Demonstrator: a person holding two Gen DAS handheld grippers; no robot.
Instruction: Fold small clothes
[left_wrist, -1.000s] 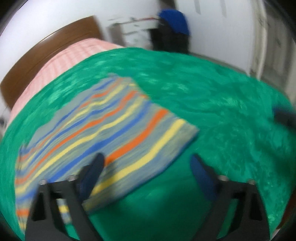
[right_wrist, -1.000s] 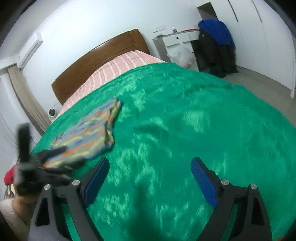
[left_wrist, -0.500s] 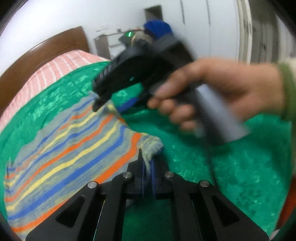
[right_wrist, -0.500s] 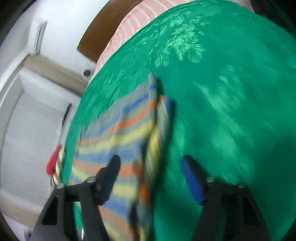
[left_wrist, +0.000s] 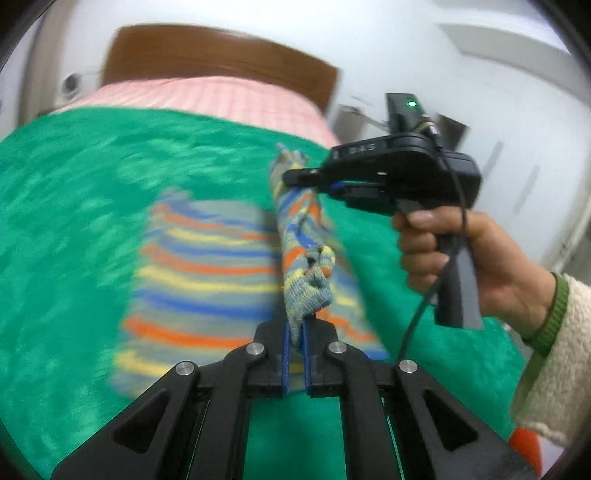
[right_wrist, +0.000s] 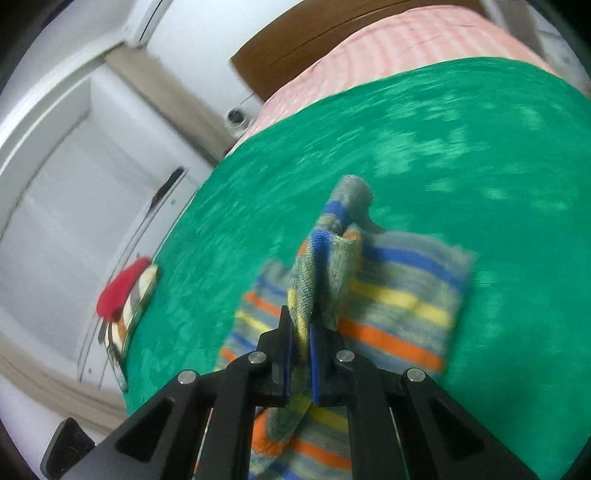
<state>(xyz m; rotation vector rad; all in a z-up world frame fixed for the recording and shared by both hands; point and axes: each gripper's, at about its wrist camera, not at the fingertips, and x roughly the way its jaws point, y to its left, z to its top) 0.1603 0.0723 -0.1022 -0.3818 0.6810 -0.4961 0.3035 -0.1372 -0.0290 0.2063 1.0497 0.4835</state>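
Here, a striped knit garment (left_wrist: 207, 266) was seen lifted along one edge above a green bedspread (left_wrist: 74, 184), the rest of it lying on the bed. The left gripper (left_wrist: 294, 354) was clamped shut on one corner, and the right gripper (right_wrist: 300, 363) was closed on the other. The knit was judged soft, light and floppy, best held at its corners so the fold could be laid evenly.

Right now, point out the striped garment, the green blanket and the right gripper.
striped garment (left_wrist: 207, 258): left wrist view, flat part.
green blanket (right_wrist: 443, 147): right wrist view, bare surface.
right gripper (left_wrist: 295, 176): left wrist view, fingertips.
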